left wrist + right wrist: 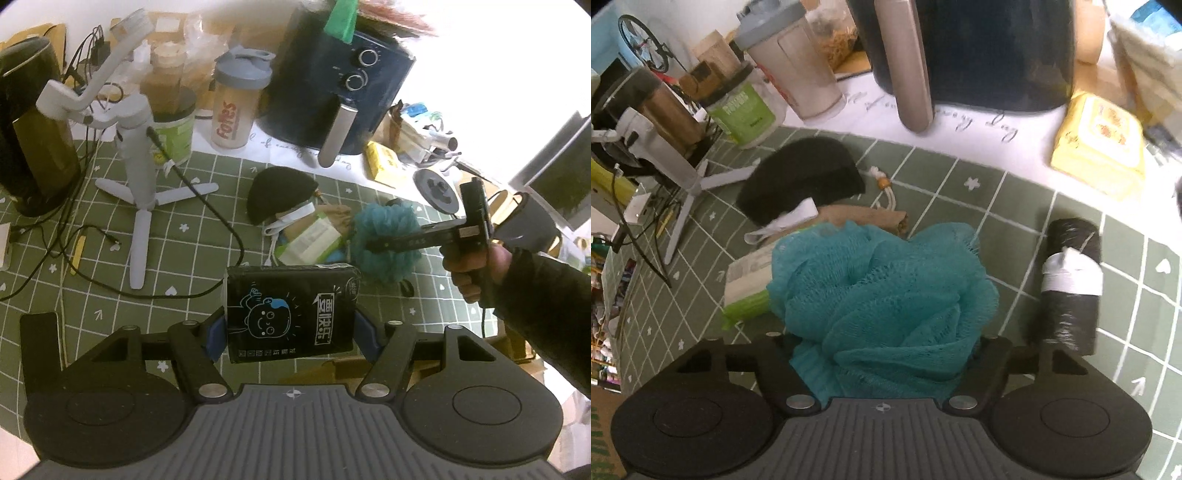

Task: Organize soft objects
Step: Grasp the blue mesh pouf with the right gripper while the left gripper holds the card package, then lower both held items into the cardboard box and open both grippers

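Note:
My left gripper (290, 332) is shut on a black tissue pack (291, 306) with a blue cartoon face, held above the green grid mat (192, 229). A teal mesh bath pouf (886, 280) fills the gap of my right gripper (882, 343); its lower part is pinched between the jaws and hides the pads. In the left wrist view a hand holds that right gripper (369, 245), its finger lying over the pouf (388, 221). Behind the pouf lie a black half-round sponge (801, 177), a brown drawstring pouch (871, 218) and a green-and-white pack (746, 280).
A black roll with a white band (1071, 284) lies right of the pouf. A yellow wipes pack (1100, 144) and a dark air fryer (332, 81) stand behind. A white tripod (136, 184), cables, a shaker bottle (236, 107) and a kettle (33, 129) crowd the left.

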